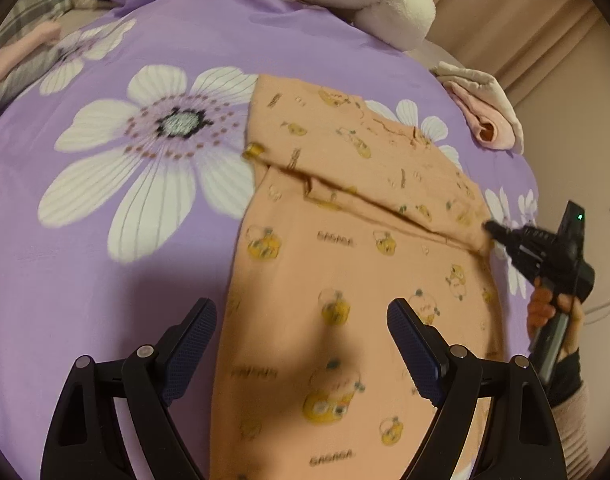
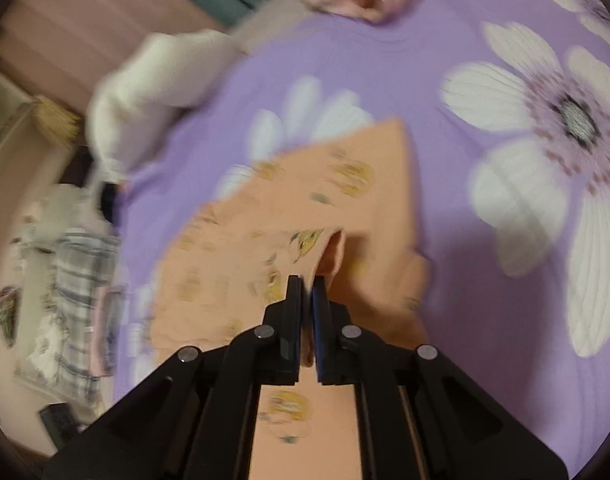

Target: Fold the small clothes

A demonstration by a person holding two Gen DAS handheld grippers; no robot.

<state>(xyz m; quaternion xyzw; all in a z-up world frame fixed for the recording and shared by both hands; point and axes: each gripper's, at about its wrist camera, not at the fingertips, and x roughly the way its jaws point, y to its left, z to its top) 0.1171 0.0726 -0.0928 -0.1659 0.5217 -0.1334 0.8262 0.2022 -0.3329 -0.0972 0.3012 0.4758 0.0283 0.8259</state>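
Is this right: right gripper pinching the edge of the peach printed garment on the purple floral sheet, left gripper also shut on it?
Not quite. The right gripper does pinch the peach printed garment on the purple floral sheet, but the left gripper is open, its fingers spread above the cloth. The left wrist view shows it.

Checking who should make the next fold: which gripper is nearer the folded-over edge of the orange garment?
Right. The right gripper is shut on that edge of the orange garment; the left gripper hovers open over its near end.
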